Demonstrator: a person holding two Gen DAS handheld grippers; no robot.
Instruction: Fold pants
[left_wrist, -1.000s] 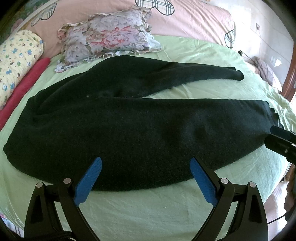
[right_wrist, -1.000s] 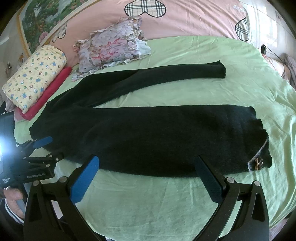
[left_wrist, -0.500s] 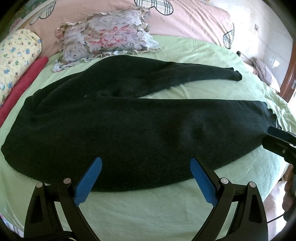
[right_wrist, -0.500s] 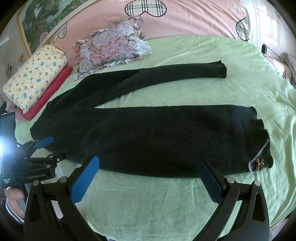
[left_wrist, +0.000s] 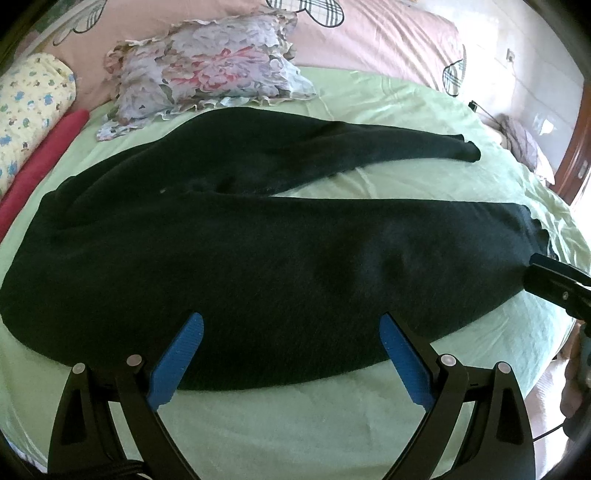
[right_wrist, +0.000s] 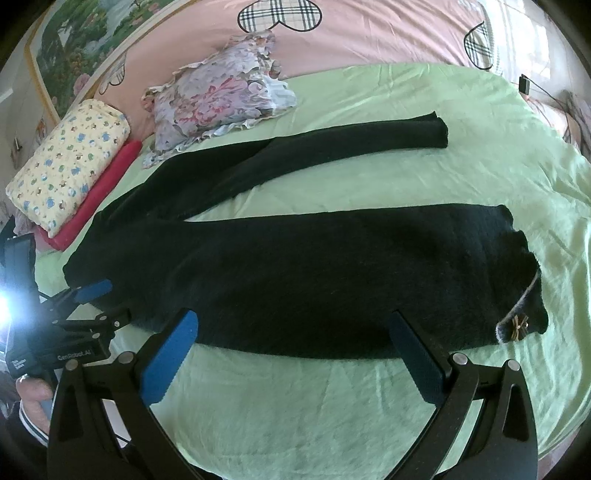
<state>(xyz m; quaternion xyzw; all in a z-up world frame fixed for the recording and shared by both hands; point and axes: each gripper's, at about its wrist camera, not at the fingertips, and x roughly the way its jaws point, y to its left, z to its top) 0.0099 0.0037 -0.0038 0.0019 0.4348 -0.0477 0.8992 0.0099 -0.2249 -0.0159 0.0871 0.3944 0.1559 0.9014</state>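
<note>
Black knit pants (left_wrist: 258, 266) lie spread flat on the green bed sheet (left_wrist: 295, 424), legs forming a V that opens to the right; they also show in the right wrist view (right_wrist: 314, 273). The near leg's end has a small gold bow (right_wrist: 519, 325). My left gripper (left_wrist: 291, 354) is open and empty, just above the near edge of the pants. My right gripper (right_wrist: 295, 350) is open and empty at the same near edge, further right. The left gripper shows at the left of the right wrist view (right_wrist: 92, 299); the right gripper's tip shows by the near leg's end (left_wrist: 554, 288).
A floral pillow (left_wrist: 207, 74) lies behind the pants. A yellow patterned pillow (right_wrist: 70, 162) on a red roll (right_wrist: 99, 192) sits at the far left. A pink headboard cover (right_wrist: 351, 33) runs behind. The bed edge drops off at the right.
The left gripper has drifted slightly forward and left over the pants. The right gripper has hardly moved. Both stay open.
</note>
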